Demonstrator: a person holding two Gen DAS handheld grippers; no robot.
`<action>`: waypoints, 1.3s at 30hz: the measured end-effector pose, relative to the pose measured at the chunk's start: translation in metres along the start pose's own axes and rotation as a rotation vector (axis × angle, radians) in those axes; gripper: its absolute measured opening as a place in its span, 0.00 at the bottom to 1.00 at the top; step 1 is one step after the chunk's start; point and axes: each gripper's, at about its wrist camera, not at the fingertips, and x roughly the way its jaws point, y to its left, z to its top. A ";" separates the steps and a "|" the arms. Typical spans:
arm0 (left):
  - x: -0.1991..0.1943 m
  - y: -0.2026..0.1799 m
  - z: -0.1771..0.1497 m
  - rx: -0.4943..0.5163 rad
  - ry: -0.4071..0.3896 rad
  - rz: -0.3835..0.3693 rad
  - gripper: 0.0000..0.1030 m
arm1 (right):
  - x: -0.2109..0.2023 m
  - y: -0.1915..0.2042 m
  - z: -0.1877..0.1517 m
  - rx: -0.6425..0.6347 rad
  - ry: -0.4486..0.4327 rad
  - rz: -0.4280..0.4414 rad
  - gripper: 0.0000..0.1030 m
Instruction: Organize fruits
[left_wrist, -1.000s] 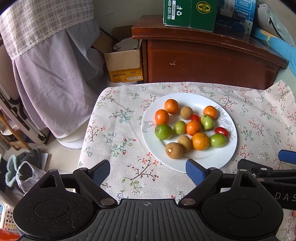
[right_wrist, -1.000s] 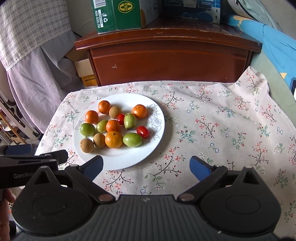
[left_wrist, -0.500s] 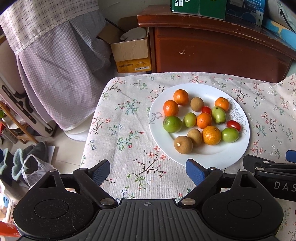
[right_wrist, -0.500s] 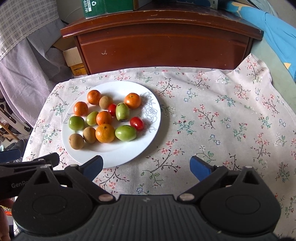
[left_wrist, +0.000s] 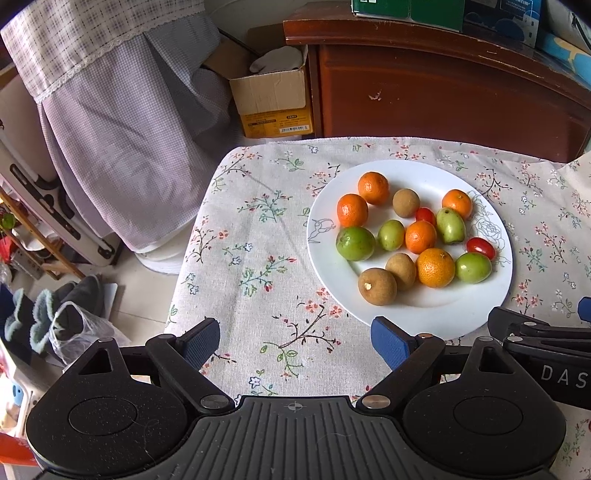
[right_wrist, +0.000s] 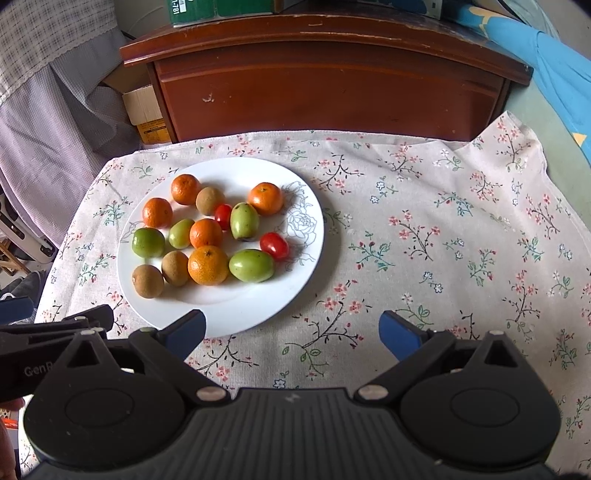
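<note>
**Right wrist view: mixed fruit crowded on one plate, both tongs empty**

You have small orange mandarins (right_wrist: 208, 265), green oval fruits (right_wrist: 251, 265), brown round fruits (right_wrist: 147, 281) and red cherry tomatoes (right_wrist: 274, 245) mixed together on the round white plate (right_wrist: 236, 314), which sits on the flowered tablecloth (right_wrist: 424, 229). Your right gripper (right_wrist: 291, 328) hovers near the plate's front edge, fingers spread wide and holding nothing. Your left gripper (left_wrist: 295, 339) hangs beside the plate's near-left rim, equally spread and empty. Many pieces touch each other, so closing on one could nudge its neighbour and set it rolling off the shallow rim. Squeezing a tomato hard would likely burst it. The cloth looks loose and could drag the plate if snagged.
</note>
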 end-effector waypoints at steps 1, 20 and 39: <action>0.000 0.000 0.000 -0.001 0.001 0.001 0.88 | 0.000 0.000 0.000 -0.001 0.001 -0.001 0.97; 0.004 -0.001 -0.001 0.011 0.019 0.017 0.88 | 0.003 0.003 -0.001 -0.020 0.007 -0.019 0.97; 0.001 -0.007 -0.013 0.059 0.041 -0.006 0.88 | -0.002 -0.001 -0.016 -0.044 0.011 -0.037 0.97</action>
